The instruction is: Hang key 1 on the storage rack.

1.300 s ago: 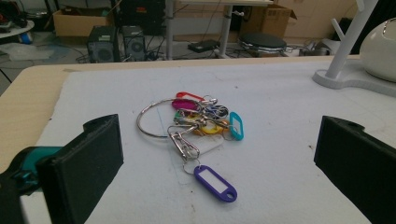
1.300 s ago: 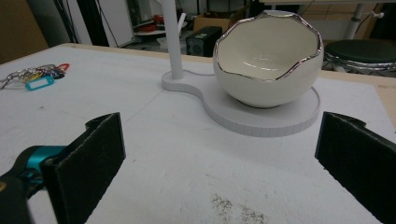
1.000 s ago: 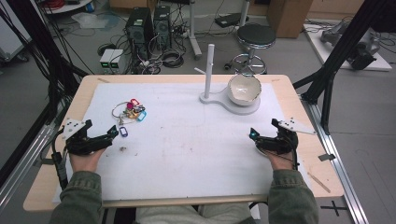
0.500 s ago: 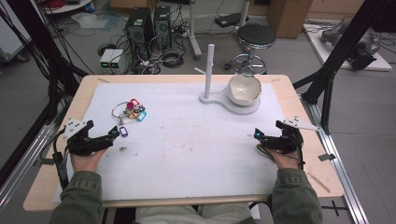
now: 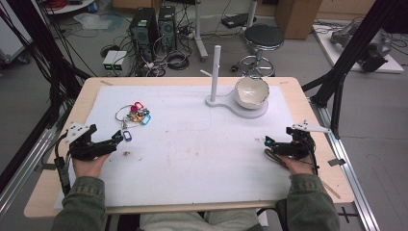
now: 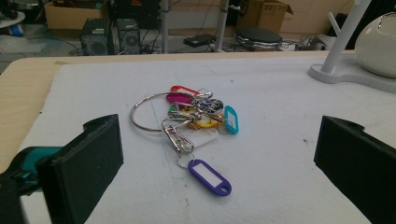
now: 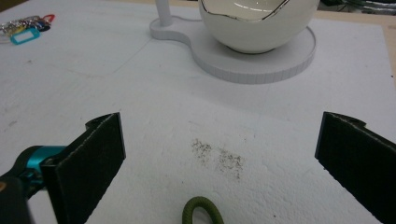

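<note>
A bunch of coloured key tags on a metal ring [image 5: 133, 115] lies on the white mat at the left, with a purple tag [image 5: 127, 136] trailing toward me. My left gripper [image 5: 117, 139] rests on the mat just short of it, open and empty. Its own view shows the ring and tags [image 6: 187, 114] and the purple tag [image 6: 210, 176] ahead between the wide-apart jaws [image 6: 219, 135]. My right gripper [image 5: 267, 146] lies open at the right of the mat. A small green loop [image 7: 201, 211] sits low between its jaws [image 7: 220, 126].
A white stand [image 5: 243, 109] with an upright post [image 5: 216, 72] holds a white bowl [image 5: 251, 91] at the back right; the bowl [image 7: 259, 23] looms ahead of my right gripper. The white mat [image 5: 192, 159] covers most of the wooden table [image 5: 312, 125].
My right gripper has slid slightly to the right, toward the table's edge. The left gripper has hardly moved. Both stay open.
</note>
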Available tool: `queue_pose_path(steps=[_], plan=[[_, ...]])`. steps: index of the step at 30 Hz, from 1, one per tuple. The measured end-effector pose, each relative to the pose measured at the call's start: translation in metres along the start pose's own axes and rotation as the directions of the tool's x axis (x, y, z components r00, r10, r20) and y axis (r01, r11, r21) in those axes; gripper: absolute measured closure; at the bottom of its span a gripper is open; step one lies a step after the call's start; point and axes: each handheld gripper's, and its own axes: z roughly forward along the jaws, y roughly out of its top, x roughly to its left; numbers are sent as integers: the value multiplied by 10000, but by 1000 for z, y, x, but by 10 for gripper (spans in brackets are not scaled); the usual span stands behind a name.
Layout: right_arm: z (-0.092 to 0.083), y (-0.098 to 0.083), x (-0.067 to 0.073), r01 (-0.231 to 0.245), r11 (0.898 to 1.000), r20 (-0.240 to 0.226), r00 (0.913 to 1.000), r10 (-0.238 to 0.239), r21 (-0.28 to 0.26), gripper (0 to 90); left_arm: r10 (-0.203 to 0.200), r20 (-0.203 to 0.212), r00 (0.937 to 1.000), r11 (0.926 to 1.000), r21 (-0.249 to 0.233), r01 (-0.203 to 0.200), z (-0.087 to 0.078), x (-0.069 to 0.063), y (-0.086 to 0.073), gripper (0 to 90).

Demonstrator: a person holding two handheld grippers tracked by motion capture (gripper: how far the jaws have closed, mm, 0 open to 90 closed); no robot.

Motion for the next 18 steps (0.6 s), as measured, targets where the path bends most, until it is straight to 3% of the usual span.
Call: queue_pose_path(steps=[8, 18], plan=[[3, -3, -6, 202, 9947, -169, 9997, -186, 1011, 7, -14, -2, 10000, 10000, -16, 14, 0, 0, 0, 17], [0, -8, -15, 252, 9826, -330, 9993, -194, 1843, 7, -38, 22, 10000, 10000, -43, 38, 0, 0, 0, 17]])
